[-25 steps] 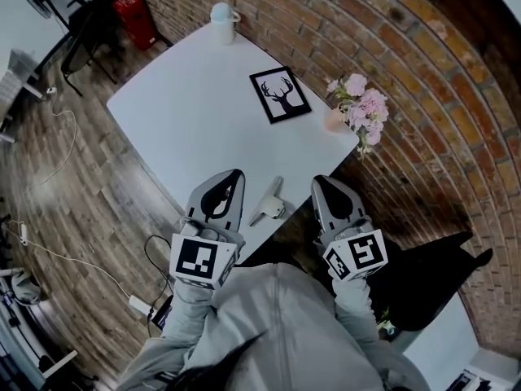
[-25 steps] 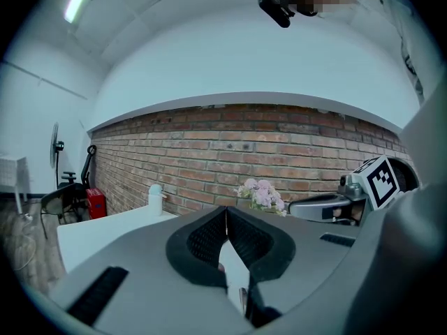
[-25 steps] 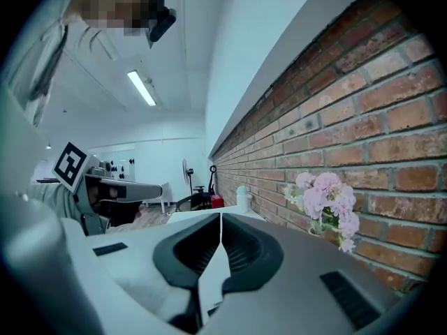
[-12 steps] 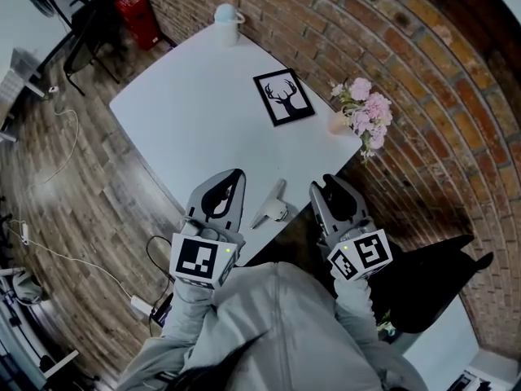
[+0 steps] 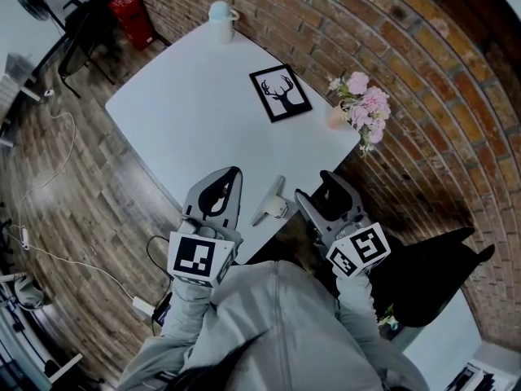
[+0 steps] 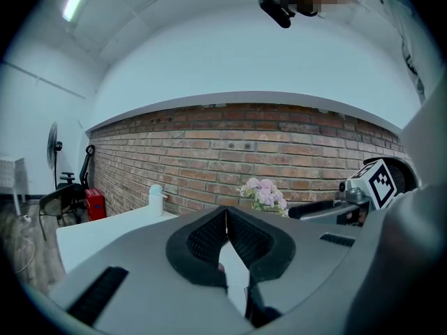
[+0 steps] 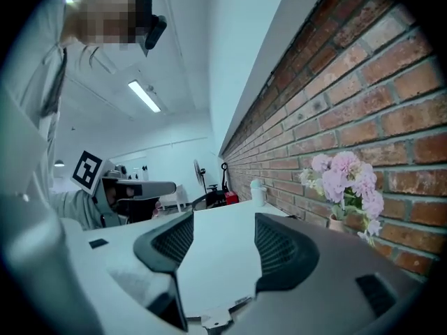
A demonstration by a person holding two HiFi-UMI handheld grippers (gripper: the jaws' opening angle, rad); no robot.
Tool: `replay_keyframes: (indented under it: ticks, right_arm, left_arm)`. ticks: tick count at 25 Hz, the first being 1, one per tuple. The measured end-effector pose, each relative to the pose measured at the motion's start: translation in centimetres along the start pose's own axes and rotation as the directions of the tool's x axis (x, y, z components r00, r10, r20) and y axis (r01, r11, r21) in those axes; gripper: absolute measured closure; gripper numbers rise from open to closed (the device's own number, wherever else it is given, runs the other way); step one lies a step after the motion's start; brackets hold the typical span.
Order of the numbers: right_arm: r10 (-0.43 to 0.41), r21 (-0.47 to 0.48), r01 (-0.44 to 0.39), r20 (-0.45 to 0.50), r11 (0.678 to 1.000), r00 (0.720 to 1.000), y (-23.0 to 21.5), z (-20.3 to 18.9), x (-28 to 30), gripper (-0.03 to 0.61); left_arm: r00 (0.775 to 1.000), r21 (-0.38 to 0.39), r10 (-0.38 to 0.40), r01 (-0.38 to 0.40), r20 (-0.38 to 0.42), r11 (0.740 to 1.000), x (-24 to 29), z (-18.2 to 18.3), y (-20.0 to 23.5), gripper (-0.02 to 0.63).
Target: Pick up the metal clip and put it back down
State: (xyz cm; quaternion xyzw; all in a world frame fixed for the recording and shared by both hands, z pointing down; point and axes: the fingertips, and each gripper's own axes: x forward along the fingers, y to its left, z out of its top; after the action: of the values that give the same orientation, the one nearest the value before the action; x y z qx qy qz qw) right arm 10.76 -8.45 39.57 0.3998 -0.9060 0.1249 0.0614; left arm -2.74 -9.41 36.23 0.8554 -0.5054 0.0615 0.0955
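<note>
The metal clip, pale and elongated, lies on the white table near its front edge, between my two grippers. My left gripper rests left of the clip, its jaws shut with nothing in them. My right gripper is to the right of the clip and apart from it. Its jaws have just been opening and now stand open, with only bare tabletop between the pads. In the two gripper views the clip itself cannot be made out.
A framed deer picture lies mid-table. Pink flowers in a small vase stand at the right edge by the brick wall. A white jug stands at the far corner. Chair, red case and cables are on the floor to the left.
The right gripper's jaws have gone from shut to open, and it has turned slightly toward the clip. The left gripper and the clip have kept still.
</note>
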Motion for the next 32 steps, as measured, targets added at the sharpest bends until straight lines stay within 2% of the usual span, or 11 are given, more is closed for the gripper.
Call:
replay_keyframes:
  ticks: [9,18,28,32]
  right_arm:
    - [0.068,-0.088,-0.083,-0.162,0.993,0.985,2.0,-5.2,1.9,0.282]
    - [0.082,-0.041,-0.095,-0.250,0.995,0.965,2.3,-10.9,2.7,0.267]
    - [0.090,-0.064,-0.118,-0.335,0.991,0.938,2.4,-17.6,3.4,0.250]
    - [0.099,-0.092,-0.147,-0.395,0.985,0.913,2.3,-20.6,4.2,0.250]
  left_arm:
    - [0.999,-0.012,-0.030,0.029,-0.031,1.000,0.7,-1.3,0.1,0.586]
    - [0.996,-0.031,-0.045,0.043,-0.079,0.999,1.4,-3.4,0.8,0.586]
    - [0.990,-0.051,-0.080,0.075,-0.115,0.996,2.6,-6.0,0.2,0.586]
    - [0.987,-0.054,-0.097,0.091,-0.129,0.994,3.3,-7.1,-0.2,0.586]
